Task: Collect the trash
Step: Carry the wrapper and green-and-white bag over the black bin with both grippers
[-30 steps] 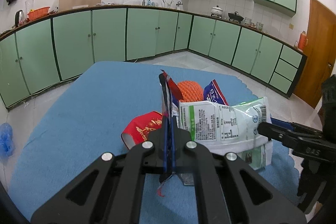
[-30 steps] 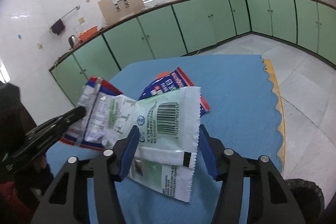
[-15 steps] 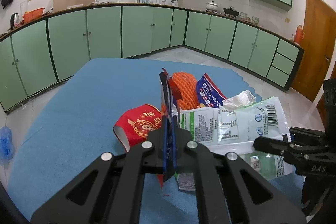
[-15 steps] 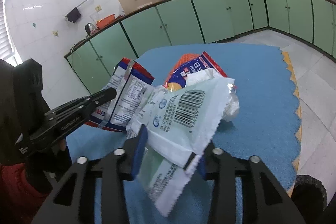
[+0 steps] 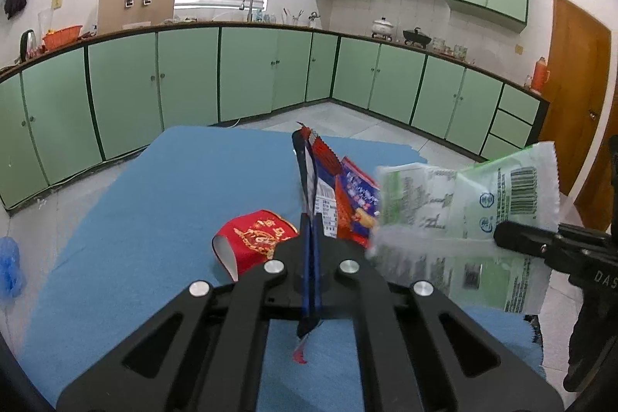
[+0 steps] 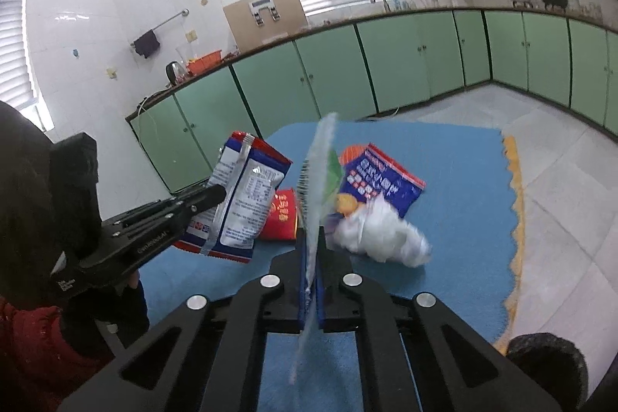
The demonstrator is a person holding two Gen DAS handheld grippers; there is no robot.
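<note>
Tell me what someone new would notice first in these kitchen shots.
Probably the two wrappers held up over the blue mat: the left hand-held gripper is shut on a red and blue snack bag, and the right hand-held gripper is shut on a green and white packet. Below them on the mat lie a crumpled white tissue and a red paper cup.

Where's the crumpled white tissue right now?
Right wrist view: the crumpled white tissue lies on the blue mat, right of centre, just below the blue snack packet.

Black tool (image 5: 311, 242) w/ silver screws, red sleeve (image 6: 34, 346), black glove (image 6: 112, 307)
</note>
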